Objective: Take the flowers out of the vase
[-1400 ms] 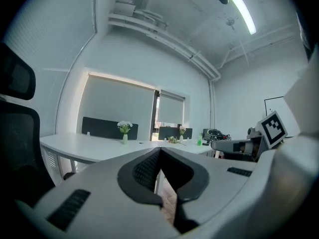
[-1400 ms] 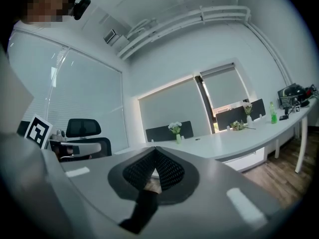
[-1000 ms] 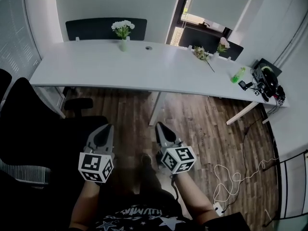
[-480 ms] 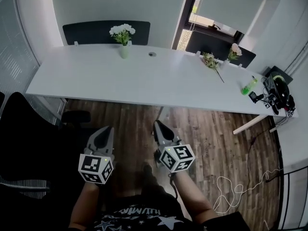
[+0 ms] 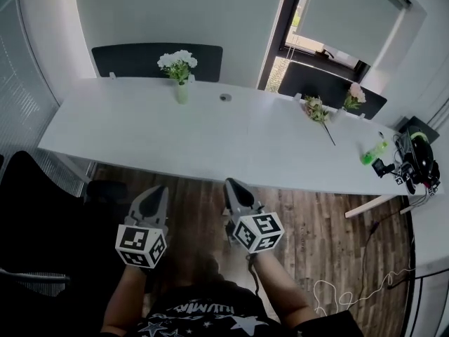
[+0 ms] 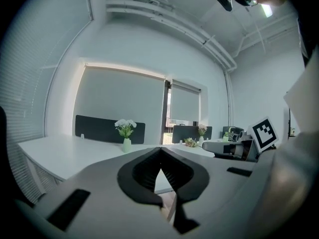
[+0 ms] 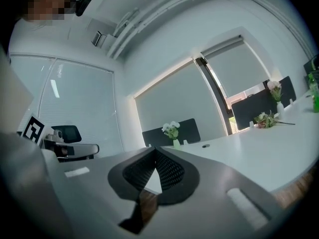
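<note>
On the desk, the vase holding flowers stands at the far edge toward the left end, with a panel behind it. Loose flower stems lie toward the right end, another flower behind them. A bottle lies by the right end. The left gripper and right gripper are side by side before the near edge
</note>
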The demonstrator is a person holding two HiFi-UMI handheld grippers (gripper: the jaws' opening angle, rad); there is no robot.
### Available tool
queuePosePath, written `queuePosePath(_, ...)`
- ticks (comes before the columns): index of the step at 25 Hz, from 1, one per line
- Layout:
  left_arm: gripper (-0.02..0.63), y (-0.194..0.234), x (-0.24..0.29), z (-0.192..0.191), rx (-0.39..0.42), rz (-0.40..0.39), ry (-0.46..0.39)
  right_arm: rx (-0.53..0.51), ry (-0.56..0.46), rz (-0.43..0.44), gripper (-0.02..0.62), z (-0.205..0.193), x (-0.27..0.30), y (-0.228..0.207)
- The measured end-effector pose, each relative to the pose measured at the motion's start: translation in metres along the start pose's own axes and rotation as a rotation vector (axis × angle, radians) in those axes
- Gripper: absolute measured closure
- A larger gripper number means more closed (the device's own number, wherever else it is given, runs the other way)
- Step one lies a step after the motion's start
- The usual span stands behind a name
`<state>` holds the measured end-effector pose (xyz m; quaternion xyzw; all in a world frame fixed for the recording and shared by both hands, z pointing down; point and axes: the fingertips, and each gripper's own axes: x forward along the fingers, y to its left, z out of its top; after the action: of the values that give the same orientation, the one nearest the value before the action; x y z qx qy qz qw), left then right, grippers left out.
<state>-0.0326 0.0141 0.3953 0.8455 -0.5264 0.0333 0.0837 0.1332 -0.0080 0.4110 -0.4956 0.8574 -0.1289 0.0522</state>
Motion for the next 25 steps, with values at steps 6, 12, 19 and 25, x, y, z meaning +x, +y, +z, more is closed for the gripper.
queuePosePath(6, 0.598, 0.002, 0.049, 0.007, -0.014, 0.042, -0.009, 0.006, 0.014, 0.051, 0.592, 0.010, 0.034, -0.037)
queuePosePath(12, 0.598, -0.001, 0.083, 0.016, -0.007, 0.057, -0.011, -0.001, 0.031, 0.092, 0.592, 0.018, 0.059, -0.059)
queuePosePath(19, 0.598, 0.010, 0.102, 0.018, -0.006, 0.069, 0.003, 0.029, 0.040, 0.097, 0.592, 0.014, 0.078, -0.073)
queuePosePath(25, 0.598, 0.038, 0.130, 0.021, -0.011, 0.068, -0.015, 0.011, 0.051, 0.095, 0.592, 0.015, 0.107, -0.082)
